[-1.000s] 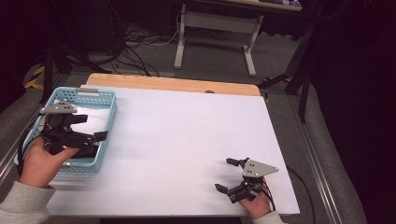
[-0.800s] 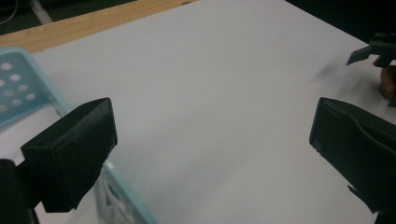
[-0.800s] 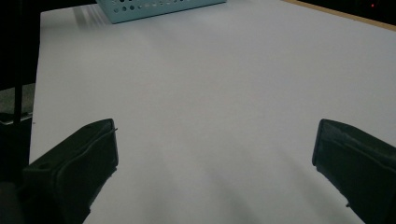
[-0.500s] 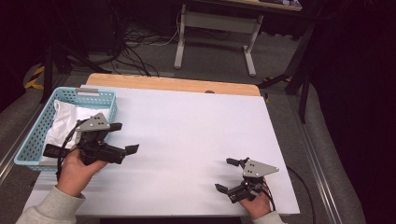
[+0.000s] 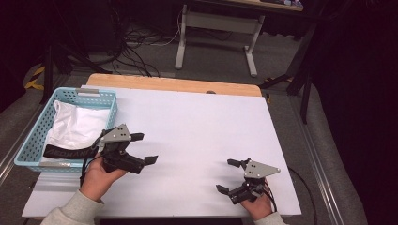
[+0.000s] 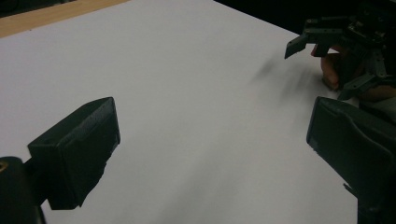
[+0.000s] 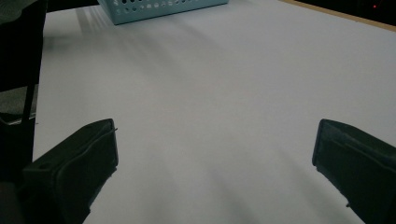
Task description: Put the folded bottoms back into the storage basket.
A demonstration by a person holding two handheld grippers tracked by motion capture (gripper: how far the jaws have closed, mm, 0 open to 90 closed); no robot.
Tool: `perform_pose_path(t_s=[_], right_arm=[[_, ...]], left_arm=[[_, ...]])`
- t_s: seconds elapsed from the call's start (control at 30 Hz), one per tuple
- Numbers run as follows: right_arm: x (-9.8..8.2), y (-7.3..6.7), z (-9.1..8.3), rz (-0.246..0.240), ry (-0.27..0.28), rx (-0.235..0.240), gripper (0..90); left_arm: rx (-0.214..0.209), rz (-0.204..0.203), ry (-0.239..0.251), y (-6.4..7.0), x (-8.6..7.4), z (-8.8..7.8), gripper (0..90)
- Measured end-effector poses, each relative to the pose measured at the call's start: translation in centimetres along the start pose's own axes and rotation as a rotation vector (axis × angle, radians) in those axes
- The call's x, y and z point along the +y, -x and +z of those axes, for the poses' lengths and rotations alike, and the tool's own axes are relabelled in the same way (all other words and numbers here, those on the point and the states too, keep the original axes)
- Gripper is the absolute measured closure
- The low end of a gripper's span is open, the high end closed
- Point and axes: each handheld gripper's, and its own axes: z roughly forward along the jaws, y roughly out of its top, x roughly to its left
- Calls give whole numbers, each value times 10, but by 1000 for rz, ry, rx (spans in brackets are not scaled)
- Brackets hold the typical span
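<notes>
A: Left gripper (image 5: 143, 148) status?
B: Jaws spread wide, nothing between them. It sits over bare white table (image 5: 197, 126), just right of the basket (image 5: 30, 140). In the left gripper view both jaws frame blank table top.

A: Right gripper (image 5: 230, 176)?
B: Also wide open, holding nothing. Near-right part of the table, hand at the near edge. In the right gripper view its jaws sit far apart with plain white surface between.

A: Either one touching anything?
B: Can't tell whether the jaw tips touch the table. No object is in contact with either.

A: Where's the cloth?
B: White cloth (image 5: 77, 126) lies in the blue basket at the left edge of the table. A black strap (image 5: 65, 152) with lettering lies across the basket's near end. Left gripper is outside the basket, beside its right wall.

A: Anything in the way?
B: Table between the grippers is bare. They're well apart. Dark cables and a desk frame stand on the floor beyond the far edge.
</notes>
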Motion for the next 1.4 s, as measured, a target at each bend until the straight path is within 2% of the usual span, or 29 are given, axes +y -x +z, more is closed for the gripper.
perform_pose_path(t_s=[0.37,0.47,0.6,0.67,0.8,0.87,1.0,1.03,1.2,1.27,1.4], right_arm=[[0,0,0,-1,4,6,9],[0,0,-1,-1,5,8,7],[0,-1,-1,-1,8,13,7],[0,-1,-1,-2,11,14,7],[0,-1,-1,-1,10,16,7],[0,-1,-1,0,9,16,7],[0,-1,-1,-1,9,17,7],[0,-1,-1,-2,9,17,7],[0,-1,-1,-2,8,18,7],[0,-1,-1,-3,7,19,7],[0,-1,0,-5,3,18,7]], left_arm=[[-53,-1,45,1,-20,20,49],[-58,8,24,1,-25,25,42],[-73,2,39,-1,-34,30,39],[-75,-4,44,-1,-37,32,38],[-43,31,42,0,-44,36,38],[-49,24,39,2,-47,40,38],[-47,37,26,6,-50,45,38],[-44,52,19,7,-51,46,38],[-54,45,-5,7,-56,52,35],[-51,55,2,7,-55,52,35],[-47,48,-3,5,-55,51,36]])
